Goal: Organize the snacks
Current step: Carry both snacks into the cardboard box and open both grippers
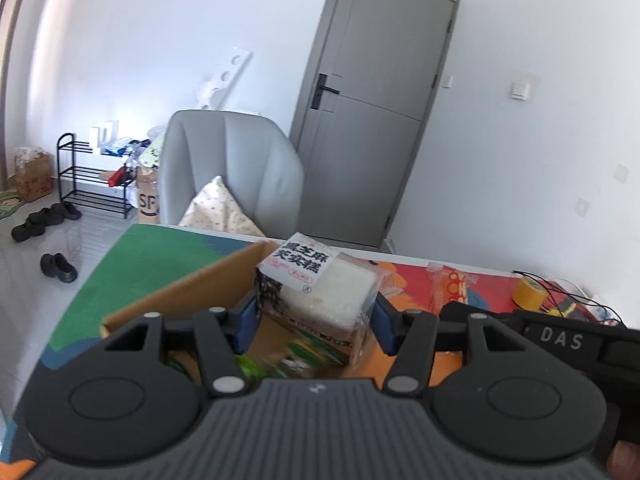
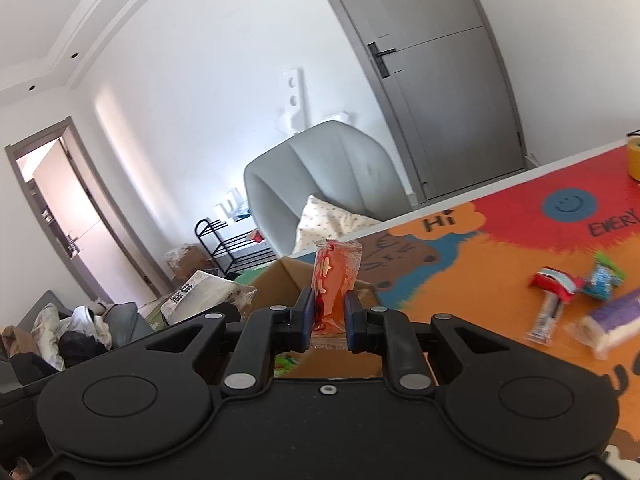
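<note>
My left gripper [image 1: 316,318] is shut on a clear pack of white cake [image 1: 324,288] with a black-lettered label, held above an open cardboard box [image 1: 188,292] that has green packets at its bottom. The right gripper [image 2: 328,314] is shut on a small orange snack packet [image 2: 336,280], standing upright between the blue pads over the same box [image 2: 280,280]. The orange packet [image 1: 450,286] and the right gripper's black body also show at the right of the left wrist view. The white cake pack [image 2: 200,294] appears at the left of the right wrist view.
On the colourful table mat [image 2: 500,264] lie several loose snacks: a red stick pack [image 2: 554,286], a green-blue packet [image 2: 604,278], a purple-white pack [image 2: 612,320]. A yellow tape roll [image 1: 528,294] and black wires sit at the far right. A grey chair [image 1: 228,168] stands behind the table.
</note>
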Demonstrator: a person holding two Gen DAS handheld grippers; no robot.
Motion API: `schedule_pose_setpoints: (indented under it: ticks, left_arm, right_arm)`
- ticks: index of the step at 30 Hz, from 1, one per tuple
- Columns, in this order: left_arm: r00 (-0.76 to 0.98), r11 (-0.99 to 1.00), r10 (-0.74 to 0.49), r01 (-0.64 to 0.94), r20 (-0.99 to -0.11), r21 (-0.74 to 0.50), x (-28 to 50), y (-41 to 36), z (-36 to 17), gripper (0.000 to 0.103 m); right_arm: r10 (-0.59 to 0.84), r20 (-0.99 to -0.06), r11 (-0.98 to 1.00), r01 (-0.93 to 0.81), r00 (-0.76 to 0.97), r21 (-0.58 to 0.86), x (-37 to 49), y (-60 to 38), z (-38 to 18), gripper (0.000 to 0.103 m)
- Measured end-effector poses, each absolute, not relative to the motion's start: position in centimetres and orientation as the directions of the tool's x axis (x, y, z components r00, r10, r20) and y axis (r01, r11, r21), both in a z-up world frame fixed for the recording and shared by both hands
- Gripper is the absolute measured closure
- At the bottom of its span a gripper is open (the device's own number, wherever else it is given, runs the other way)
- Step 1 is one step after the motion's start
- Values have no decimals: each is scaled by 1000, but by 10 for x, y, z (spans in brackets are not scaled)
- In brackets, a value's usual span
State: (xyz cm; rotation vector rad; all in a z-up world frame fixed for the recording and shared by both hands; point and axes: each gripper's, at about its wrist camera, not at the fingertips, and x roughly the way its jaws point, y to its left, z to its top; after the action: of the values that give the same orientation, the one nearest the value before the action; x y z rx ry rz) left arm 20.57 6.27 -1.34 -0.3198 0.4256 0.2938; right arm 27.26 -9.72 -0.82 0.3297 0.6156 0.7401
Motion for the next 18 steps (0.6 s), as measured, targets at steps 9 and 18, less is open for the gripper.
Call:
schedule_pose_setpoints:
  ticks: [9,18]
  left_arm:
    - [845,889,231,-385,-482,-249,210,103,-17,47]
    - [825,880,231,-403,-516,-251,209,127,-24,29]
  right_arm:
    - [743,-414,669,-567,526,480,276,-61,-4,86]
    - [756,-432,655,-586,492,477,277,-34,-7,86]
